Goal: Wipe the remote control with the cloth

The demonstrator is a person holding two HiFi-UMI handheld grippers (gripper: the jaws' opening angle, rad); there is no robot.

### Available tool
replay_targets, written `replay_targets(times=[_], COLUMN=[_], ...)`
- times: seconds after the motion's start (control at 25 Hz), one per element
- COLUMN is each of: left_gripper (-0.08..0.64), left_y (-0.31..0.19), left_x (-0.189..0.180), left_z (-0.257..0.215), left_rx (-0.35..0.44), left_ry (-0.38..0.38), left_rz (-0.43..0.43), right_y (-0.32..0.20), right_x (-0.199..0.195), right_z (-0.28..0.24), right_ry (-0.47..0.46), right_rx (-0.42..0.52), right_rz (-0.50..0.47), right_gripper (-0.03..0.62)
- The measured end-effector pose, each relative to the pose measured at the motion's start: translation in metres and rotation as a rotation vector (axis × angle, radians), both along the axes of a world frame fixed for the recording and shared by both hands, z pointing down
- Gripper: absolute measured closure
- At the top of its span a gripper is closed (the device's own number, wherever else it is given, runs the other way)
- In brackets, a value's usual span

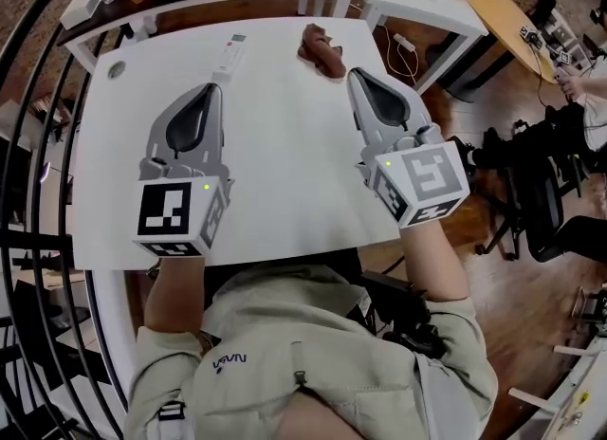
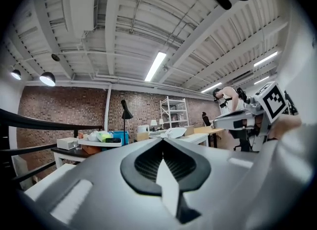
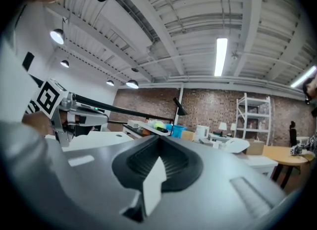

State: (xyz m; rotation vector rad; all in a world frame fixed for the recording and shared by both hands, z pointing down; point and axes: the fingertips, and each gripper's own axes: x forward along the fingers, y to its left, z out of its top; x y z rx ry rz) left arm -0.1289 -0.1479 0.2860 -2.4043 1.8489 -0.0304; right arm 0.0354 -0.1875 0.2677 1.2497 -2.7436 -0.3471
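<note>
A white bench [image 1: 285, 154] fills the head view, with a person in a pale shirt [image 1: 313, 353] standing at its near edge and holding both tools above it. The left gripper [image 1: 211, 89] and the right gripper [image 1: 355, 76] point away over the bench side by side, well apart. Each has its jaws pressed together with nothing between them, as each gripper view confirms. A crumpled rust-brown cloth [image 1: 322, 52] lies at the bench's far edge, just beyond the right gripper's tip. The white remote control [image 1: 230, 55] lies flat near the same edge, beyond the left gripper and apart from the cloth.
</note>
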Motion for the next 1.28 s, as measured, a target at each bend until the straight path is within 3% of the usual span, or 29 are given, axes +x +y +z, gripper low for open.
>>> replay_targets(times=[0.16,0.6,0.76,0.96,1.28], left_gripper=[0.555,0.555,0.555,0.555,0.555], left_y=[0.032,0.085,0.093,0.1,0.113], left_x=[0.011,0.023,0.034,0.039,0.049], left_z=[-0.01,-0.002,0.004,0.029,0.059], left_rx=[0.034,0.09,0.071,0.034,-0.006], left_ry=[0.042,-0.073,-0.009,-0.008,0.004], left_rz=[-0.018,-0.008,-0.034,-0.024,-0.006], right_y=[0.037,0.104,0.118,0.14,0.158], right_x=[0.002,-0.002,-0.003,-0.005,-0.003], right_z=[-0.004,-0.004,0.011,0.035,0.058], right_ry=[-0.047,-0.04,-0.071,-0.112,-0.122], right_rx=[0.001,0.062,0.037,-0.001,-0.06], right_rz=[-0.022,-0.056,-0.097,-0.214,-0.309], right_gripper=[0.588,0.588,0.588,0.588,0.589])
